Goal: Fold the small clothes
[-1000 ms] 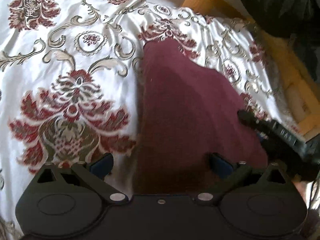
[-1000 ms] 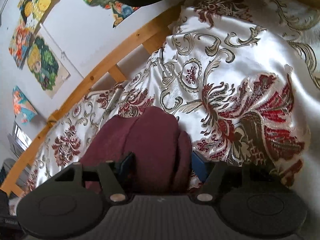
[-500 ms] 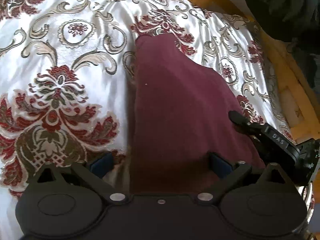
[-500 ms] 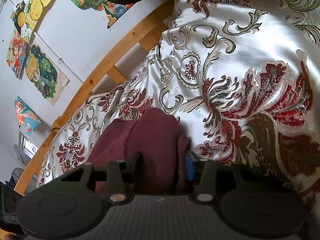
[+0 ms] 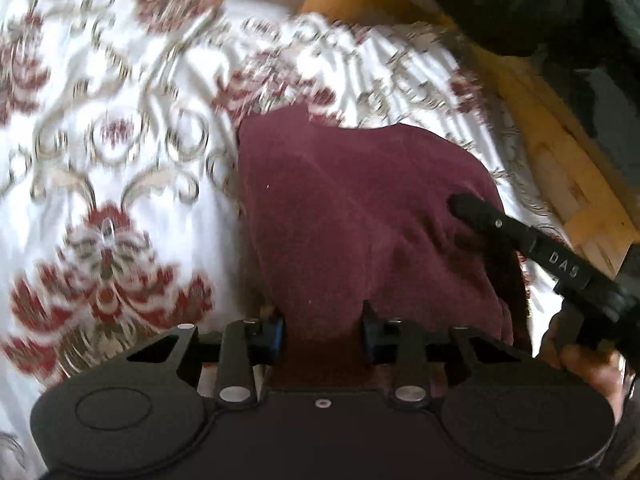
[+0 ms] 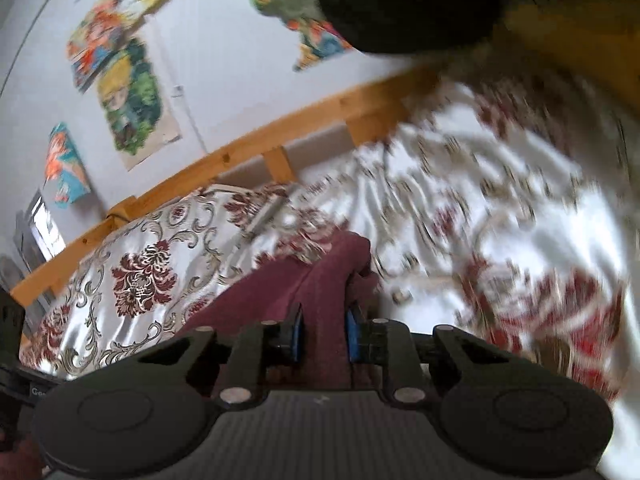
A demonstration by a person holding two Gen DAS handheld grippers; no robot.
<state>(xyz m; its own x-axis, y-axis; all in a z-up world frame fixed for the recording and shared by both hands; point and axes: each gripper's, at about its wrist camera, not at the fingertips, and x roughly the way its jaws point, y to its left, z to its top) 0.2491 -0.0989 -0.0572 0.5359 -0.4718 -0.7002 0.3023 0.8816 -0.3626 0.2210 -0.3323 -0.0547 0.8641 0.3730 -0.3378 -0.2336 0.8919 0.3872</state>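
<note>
A small maroon garment [image 5: 352, 208] lies on a white bedspread [image 5: 120, 168] with red and gold floral print. My left gripper [image 5: 322, 330] is shut on the garment's near edge, the cloth bunched between its pads. My right gripper [image 6: 322, 338] is shut on another part of the same garment [image 6: 320, 280], pinched between its blue pads. The right gripper's black finger [image 5: 520, 240] also shows in the left wrist view, lying over the garment's right side. Both views are motion-blurred.
A wooden bed frame [image 6: 248, 148] runs behind the bedspread [image 6: 500, 220], and also shows in the left wrist view [image 5: 552, 136]. Colourful pictures [image 6: 128, 96] hang on the wall. A dark bulky cloth [image 5: 540, 4] sits at the upper right.
Both grippers have closed on the maroon garment; they were open around it a second ago. Both have lifted and moved, pulling the cloth up and bunching it.
</note>
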